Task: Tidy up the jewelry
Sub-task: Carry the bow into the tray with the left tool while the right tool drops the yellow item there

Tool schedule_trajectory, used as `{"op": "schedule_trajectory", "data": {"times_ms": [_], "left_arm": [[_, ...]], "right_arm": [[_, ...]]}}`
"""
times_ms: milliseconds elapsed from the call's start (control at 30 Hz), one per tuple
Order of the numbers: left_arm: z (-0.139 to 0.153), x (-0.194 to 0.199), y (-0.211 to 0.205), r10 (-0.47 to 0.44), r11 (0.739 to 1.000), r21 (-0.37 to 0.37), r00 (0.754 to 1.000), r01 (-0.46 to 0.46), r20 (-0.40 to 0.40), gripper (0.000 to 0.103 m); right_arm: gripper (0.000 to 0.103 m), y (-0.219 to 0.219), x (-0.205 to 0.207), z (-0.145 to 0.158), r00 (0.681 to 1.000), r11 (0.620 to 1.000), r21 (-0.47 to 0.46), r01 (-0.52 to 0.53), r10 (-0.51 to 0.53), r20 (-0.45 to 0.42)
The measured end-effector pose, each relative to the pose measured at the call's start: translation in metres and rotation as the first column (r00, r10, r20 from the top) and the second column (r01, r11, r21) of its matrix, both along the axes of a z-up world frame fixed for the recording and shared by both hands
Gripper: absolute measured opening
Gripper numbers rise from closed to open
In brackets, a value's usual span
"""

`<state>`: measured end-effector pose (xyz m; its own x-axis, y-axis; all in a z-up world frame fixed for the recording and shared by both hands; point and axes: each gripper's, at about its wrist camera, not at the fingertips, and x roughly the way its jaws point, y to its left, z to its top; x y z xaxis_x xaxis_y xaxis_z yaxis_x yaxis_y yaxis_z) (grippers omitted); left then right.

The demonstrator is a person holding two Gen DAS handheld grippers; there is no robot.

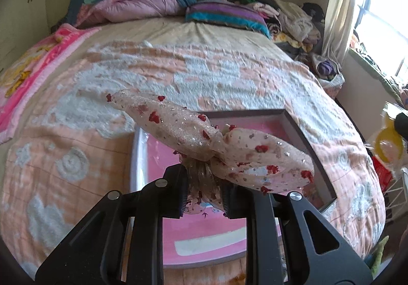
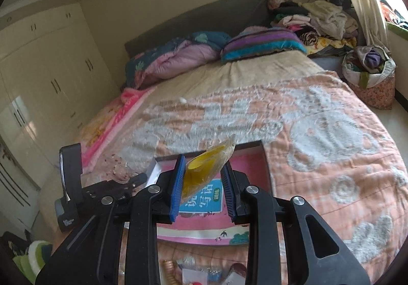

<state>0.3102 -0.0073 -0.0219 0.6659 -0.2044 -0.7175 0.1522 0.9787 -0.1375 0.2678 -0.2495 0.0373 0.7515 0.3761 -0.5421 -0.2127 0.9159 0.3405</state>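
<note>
The left tongs (image 1: 204, 190) are clamped on a sequined bow (image 1: 211, 142) above the pink box (image 1: 306, 132) on the bed (image 1: 204, 68). Only the right view shows the right tongs (image 2: 202, 184) clamped on a yellow bagged ring (image 2: 206, 170), plus small items (image 2: 204, 272) near the bed's edge.

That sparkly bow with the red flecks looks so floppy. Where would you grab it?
At the gathered knot in the middle, from below, as the left gripper does now. The bow narrows there to a firm bunch, while its two wide fabric loops spread out sideways and would likely crumple.
</note>
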Motion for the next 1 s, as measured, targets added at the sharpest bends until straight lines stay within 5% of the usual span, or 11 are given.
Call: {"op": "schedule_trajectory", "data": {"times_ms": [300,700,733,800,1000], "left_arm": [[-0.04,0.004,-0.007,-0.052,0.998,0.028,0.994,0.054,-0.095,0.021],[-0.041,-0.015,0.004,-0.052,0.997,0.053,0.992,0.058,-0.117,0.046],[-0.04,-0.016,0.005,-0.051,0.997,0.056,0.992,0.058,-0.114,0.049],[-0.038,-0.018,0.006,-0.047,0.997,0.062,0.993,0.054,-0.11,0.053],[-0.025,-0.025,0.007,-0.042,0.998,0.05,0.995,0.046,-0.085,0.056]], "right_arm": [[0.027,0.02,0.021,-0.045,0.996,0.999,-0.037,-0.015,0.011,-0.093],[0.03,0.029,0.038,-0.106,0.973,0.996,-0.087,-0.019,-0.002,-0.231],[0.032,0.029,0.038,-0.108,0.972,0.996,-0.093,-0.015,-0.007,-0.234],[0.053,0.027,0.037,-0.107,0.973,0.994,-0.105,-0.004,-0.021,-0.23],[0.066,0.01,0.019,-0.089,0.981,0.996,-0.081,0.041,-0.056,-0.187]]}}
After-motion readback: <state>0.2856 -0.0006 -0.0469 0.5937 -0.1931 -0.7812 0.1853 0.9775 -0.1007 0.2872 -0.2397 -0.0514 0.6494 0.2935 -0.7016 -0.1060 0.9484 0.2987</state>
